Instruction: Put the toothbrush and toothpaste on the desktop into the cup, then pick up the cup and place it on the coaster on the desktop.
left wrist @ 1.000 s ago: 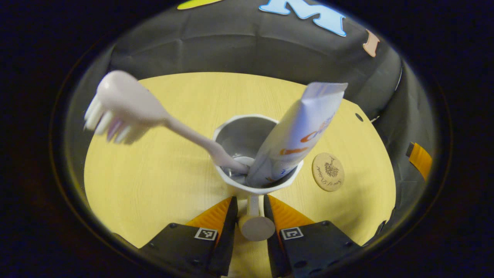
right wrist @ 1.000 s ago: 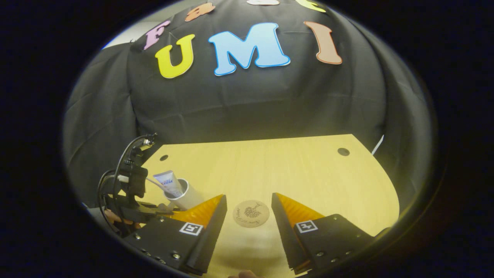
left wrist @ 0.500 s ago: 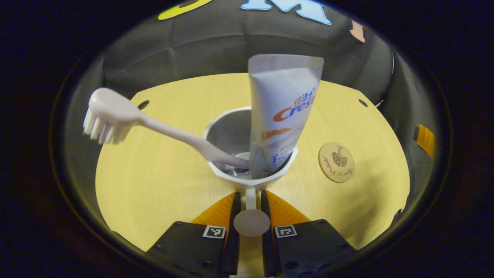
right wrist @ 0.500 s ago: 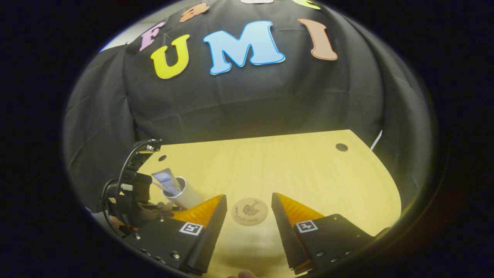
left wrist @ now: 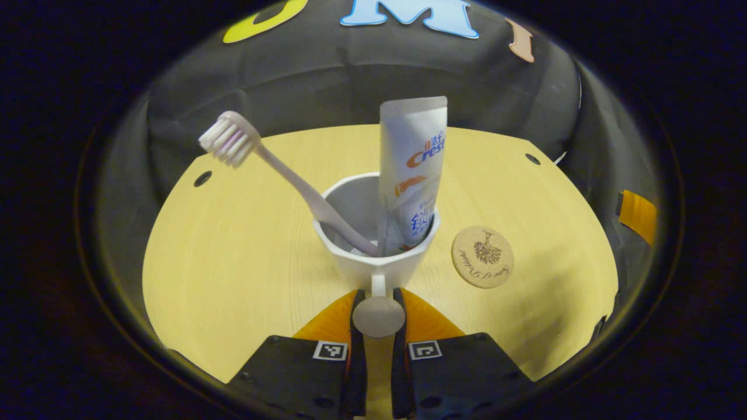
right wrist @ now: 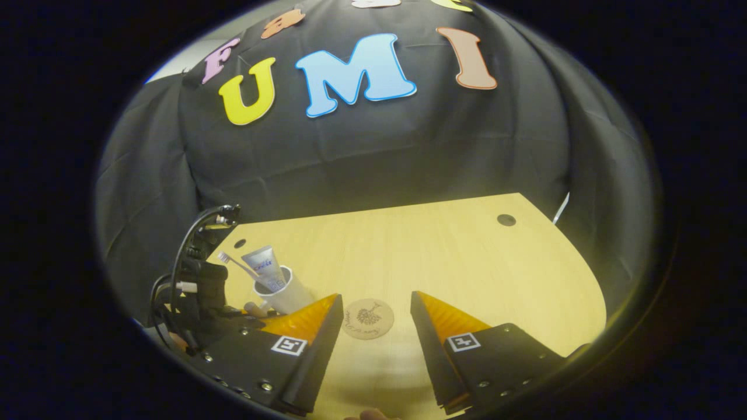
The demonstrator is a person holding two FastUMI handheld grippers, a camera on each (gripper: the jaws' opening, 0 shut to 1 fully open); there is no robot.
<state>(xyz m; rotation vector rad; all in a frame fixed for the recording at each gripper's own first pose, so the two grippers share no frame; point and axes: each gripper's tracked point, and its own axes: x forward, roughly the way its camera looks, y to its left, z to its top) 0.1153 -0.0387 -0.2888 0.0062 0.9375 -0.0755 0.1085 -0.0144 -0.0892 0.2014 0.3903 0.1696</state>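
In the left gripper view the cup [left wrist: 376, 233] is held by its handle, pinched between the two fingers of the left tool [left wrist: 378, 309]. The toothbrush [left wrist: 274, 169] and toothpaste [left wrist: 411, 163] are stood inside it, above the counter [left wrist: 233, 262]. The coaster [left wrist: 482, 257] is seen just right of the cup. The right tool [right wrist: 373, 312] is spread wide, empty, with the coaster between its fingers, farther off.

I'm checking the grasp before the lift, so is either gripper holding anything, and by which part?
The left gripper is shut on the cup, pinching its handle. The right gripper is open and holds nothing.
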